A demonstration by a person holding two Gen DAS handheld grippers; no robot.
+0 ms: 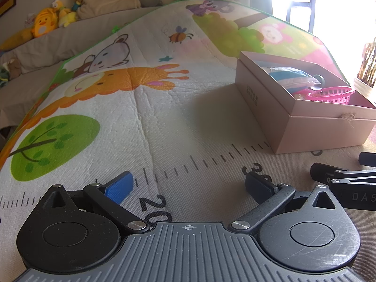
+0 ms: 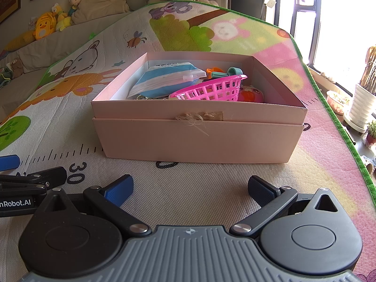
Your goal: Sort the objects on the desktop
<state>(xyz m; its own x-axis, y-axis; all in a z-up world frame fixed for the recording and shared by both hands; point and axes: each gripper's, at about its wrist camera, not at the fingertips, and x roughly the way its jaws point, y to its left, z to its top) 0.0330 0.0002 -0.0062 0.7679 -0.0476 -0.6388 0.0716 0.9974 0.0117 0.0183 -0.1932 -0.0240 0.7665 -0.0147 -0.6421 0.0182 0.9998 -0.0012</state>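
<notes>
Both grippers rest low over the play mat (image 2: 70, 122), side by side near its front edge, along the printed ruler scale. The left gripper (image 1: 189, 186) has its fingers spread wide with nothing between them, over the mark "20"; only bare mat lies ahead of it. The right gripper (image 2: 190, 188) is likewise released and empty, fingers wide apart, just beside the "30" mark and facing the front wall of the pink cardboard box (image 2: 199, 138). The box sits on the mat toward its right edge, set inside its own lid, lying well apart from the left gripper and near the right one. Inside the box lie a blue-and-white striped pouch (image 2: 162, 77) against the rear left corner, a pink plastic basket (image 2: 211, 89) tilted on top of the other contents at centre, a teal toy piece (image 2: 231, 71) and an orange item (image 2: 210, 70) behind the basket, and an orange-red soft toy (image 2: 250, 94) at the basket's right. A frayed twine tie (image 2: 192, 118) hangs on the front wall. Plush toys (image 2: 47, 23) line the far ledge beyond the mat.
</notes>
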